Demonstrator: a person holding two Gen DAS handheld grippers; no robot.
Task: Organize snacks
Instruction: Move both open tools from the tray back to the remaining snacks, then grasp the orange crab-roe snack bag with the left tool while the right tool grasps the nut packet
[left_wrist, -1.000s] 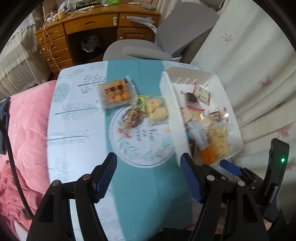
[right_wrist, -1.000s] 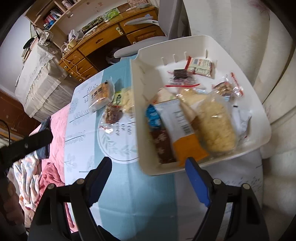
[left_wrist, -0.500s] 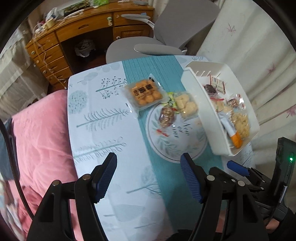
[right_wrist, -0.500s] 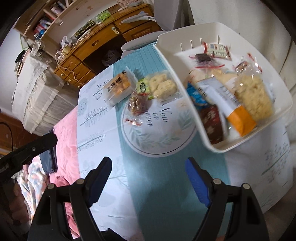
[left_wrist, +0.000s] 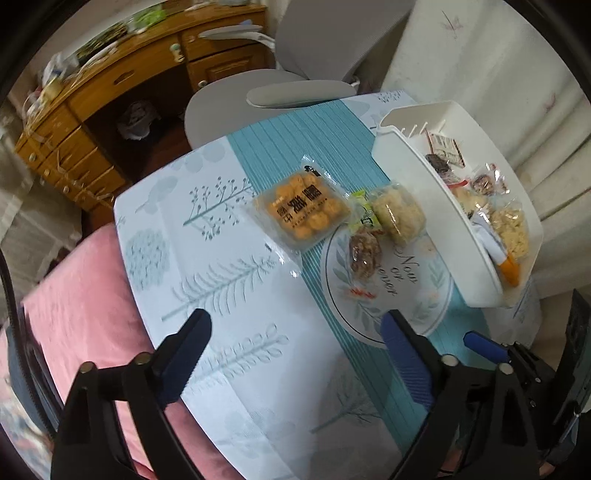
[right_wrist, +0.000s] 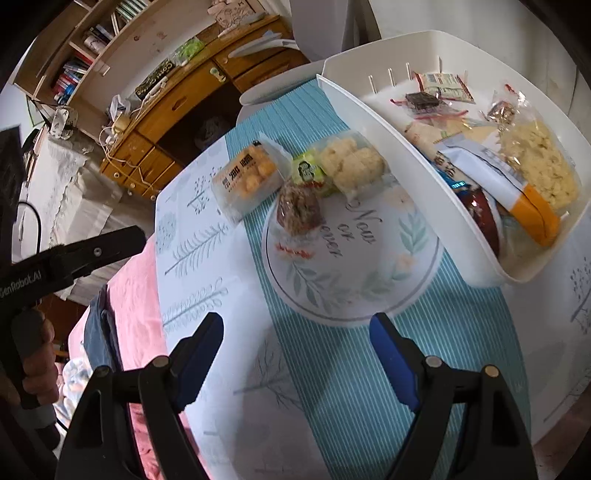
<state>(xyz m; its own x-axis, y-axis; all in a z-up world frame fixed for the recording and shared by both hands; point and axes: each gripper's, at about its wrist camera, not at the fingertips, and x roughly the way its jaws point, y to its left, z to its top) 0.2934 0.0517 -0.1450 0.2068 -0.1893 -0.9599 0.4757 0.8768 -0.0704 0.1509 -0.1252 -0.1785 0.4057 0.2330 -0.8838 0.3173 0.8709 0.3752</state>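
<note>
A white tray holds several wrapped snacks at the table's right. Loose on the table beside it lie an orange-ball pack, a pale puffed-rice pack, a small green packet and a brown nut cluster pack. My left gripper is open and empty above the near table. My right gripper is open and empty, nearer than the loose snacks.
A grey office chair stands behind the table, a wooden desk beyond it. Pink bedding lies at the table's left edge. White curtains hang to the right of the tray. The other gripper's handle shows at left.
Both grippers have pulled back and left from the tray, so the loose snacks and more table now show. Both stayed open and empty.
</note>
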